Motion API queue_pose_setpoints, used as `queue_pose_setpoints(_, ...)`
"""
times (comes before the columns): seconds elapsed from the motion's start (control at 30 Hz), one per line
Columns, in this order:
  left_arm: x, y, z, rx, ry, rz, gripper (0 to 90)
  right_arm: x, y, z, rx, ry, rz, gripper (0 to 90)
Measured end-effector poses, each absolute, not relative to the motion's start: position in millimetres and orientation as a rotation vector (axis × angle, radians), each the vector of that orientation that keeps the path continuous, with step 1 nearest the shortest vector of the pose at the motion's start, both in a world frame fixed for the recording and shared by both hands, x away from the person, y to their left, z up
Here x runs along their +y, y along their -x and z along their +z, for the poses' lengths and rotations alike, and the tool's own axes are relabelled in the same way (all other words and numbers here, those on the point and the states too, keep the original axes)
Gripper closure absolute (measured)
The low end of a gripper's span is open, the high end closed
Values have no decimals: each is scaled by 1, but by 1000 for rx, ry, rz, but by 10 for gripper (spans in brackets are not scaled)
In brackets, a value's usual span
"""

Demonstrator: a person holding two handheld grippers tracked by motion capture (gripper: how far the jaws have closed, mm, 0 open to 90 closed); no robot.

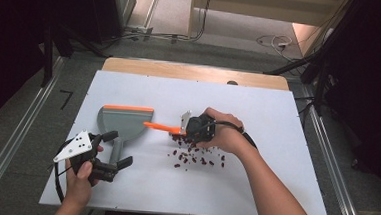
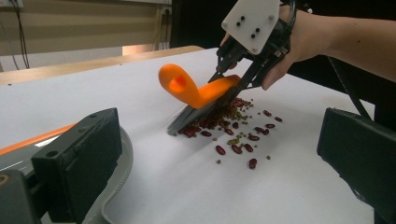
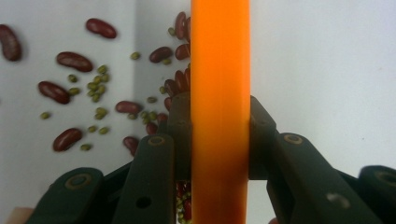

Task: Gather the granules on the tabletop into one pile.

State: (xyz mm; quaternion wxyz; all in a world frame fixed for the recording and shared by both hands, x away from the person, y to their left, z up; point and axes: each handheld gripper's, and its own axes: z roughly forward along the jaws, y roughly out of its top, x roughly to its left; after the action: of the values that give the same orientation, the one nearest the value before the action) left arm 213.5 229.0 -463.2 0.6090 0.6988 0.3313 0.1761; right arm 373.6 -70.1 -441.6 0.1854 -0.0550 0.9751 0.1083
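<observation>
**Orange brush meets spilled beans**

Orange handle clamped between its jaws, the right gripper (image 1: 189, 129) drags the brush (image 2: 198, 95) through beans (image 2: 233, 135) just beneath its fingers. Beyond, the left gripper (image 1: 113, 150) spreads wide around the dustpan (image 1: 124, 118) handle, not yet gripping. Best practice: low bristles, short strokes toward the pan, which needs steadying.

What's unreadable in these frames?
- Brush bristles: blurred in the left gripper view, behind the orange handle in the right gripper view.
- Small green beans: too small to see in the high view.
- Dustpan handle: left gripper jaws sit either side; contact unclear.
- Right gripper: jaws hidden under the hand in the high view.
</observation>
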Motion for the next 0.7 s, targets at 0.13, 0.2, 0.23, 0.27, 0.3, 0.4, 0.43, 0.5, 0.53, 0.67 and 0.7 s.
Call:
queue_pose_setpoints(0.13,230,-214,-463,766,-1614,407,9,-72,-370,-439,2756,174,307,682)
queue_pose_setpoints(0.2,230,-214,-463,766,-1613,407,9,-74,-369,-436,2757,143,314,683)
queue_pose_setpoints(0.23,230,-214,-463,766,-1612,407,9,-76,-369,-434,2756,144,316,683)
queue_pose_setpoints(0.27,230,-214,-463,766,-1611,407,9,-76,-370,-432,2734,142,327,682)
queue_pose_setpoints(0.3,230,-214,-463,766,-1610,407,9,-77,-371,-430,2726,127,333,682)
queue_pose_setpoints(0.4,230,-214,-463,767,-1610,408,9,-79,-368,-422,2727,62,362,682)
queue_pose_setpoints(0.43,231,-214,-463,768,-1610,409,9,-78,-366,-418,2733,27,382,682)
queue_pose_setpoints(0.5,231,-214,-463,769,-1608,410,9,-77,-359,-411,2796,-52,413,682)
queue_pose_setpoints(0.53,231,-214,-463,769,-1608,410,9,-76,-356,-407,2804,-83,439,682)
queue_pose_setpoints(0.67,230,-213,-463,768,-1609,408,9,-71,-337,-399,2868,-224,498,682)
queue_pose_setpoints(0.7,229,-213,-463,766,-1610,408,9,-69,-333,-399,2897,-260,515,682)
